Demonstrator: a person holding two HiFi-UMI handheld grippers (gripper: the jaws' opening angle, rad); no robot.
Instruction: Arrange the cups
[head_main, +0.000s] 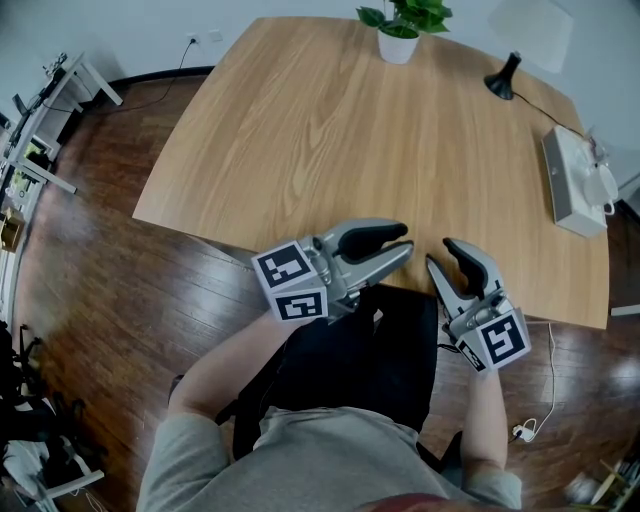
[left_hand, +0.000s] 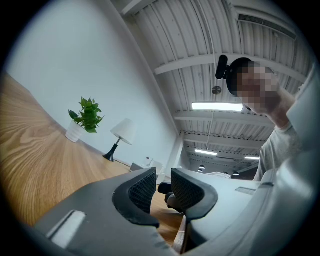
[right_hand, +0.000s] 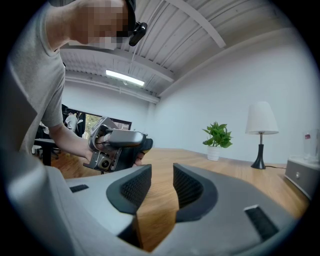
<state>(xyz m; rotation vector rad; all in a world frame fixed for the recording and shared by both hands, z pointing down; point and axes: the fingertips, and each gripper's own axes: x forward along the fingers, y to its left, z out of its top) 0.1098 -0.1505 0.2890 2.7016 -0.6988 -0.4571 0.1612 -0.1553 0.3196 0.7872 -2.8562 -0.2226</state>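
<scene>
No cup shows in any view. The wooden table (head_main: 330, 140) is bare across its middle. My left gripper (head_main: 405, 243) lies over the table's near edge and points right. Its jaws stand a little apart with nothing between them (left_hand: 163, 187). My right gripper (head_main: 440, 252) sits just right of it, pointing up and left toward the table. Its jaws (right_hand: 162, 185) are also slightly apart and empty, with only table wood showing in the gap. In the right gripper view the left gripper (right_hand: 117, 147) is held in a hand a short way ahead.
A potted plant (head_main: 400, 30) stands at the table's far edge, with a black lamp (head_main: 503, 78) to its right. A white box (head_main: 575, 180) lies at the right edge. Equipment racks (head_main: 40, 110) stand on the floor at far left. A cable with a plug (head_main: 525, 430) lies on the floor at right.
</scene>
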